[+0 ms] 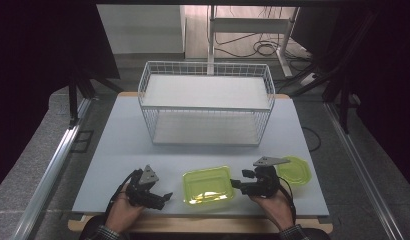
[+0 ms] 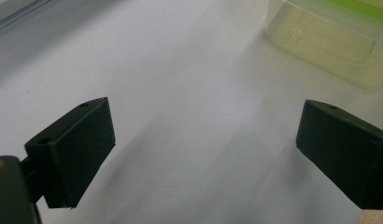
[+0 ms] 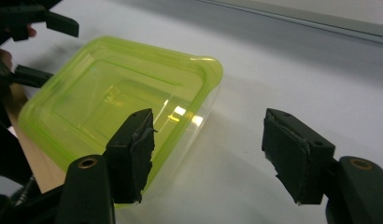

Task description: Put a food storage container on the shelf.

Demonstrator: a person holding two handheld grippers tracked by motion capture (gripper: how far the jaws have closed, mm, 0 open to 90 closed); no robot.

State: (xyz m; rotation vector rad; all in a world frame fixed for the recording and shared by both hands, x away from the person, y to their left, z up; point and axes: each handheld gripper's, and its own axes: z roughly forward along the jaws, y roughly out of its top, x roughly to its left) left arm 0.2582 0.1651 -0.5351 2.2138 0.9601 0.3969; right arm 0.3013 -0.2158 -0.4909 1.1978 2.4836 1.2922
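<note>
The grey table point(image 1: 203, 145) carries all items. At its far side stands a white wire basket point(image 1: 205, 102), open at the top and well apart from both hands. Near the front edge, between the two hands, sits a rectangular container point(image 1: 208, 185) with a clear body and a green lid; the lid is seated on the body. A second green lid point(image 1: 294, 170), with a rounded outline, lies flat on the table to the right of the container, partly behind the right gripper's grey plate. The left gripper point(image 1: 165, 196) is held just left of the container, jaws pointing toward it; in the left gripper view its two black pads point(image 2: 82, 149) stand wide apart over bare table, nothing between them, with a corner of the container at the upper right. The left gripper is released. The right gripper point(image 1: 235, 184) is held at the container's right edge; in the right gripper view one pad point(image 3: 133, 154) lies in front of the container's near corner and the other point(image 3: 292, 154) stands clear over the table. The pads do not press on the container, so the right gripper is also released.
</note>
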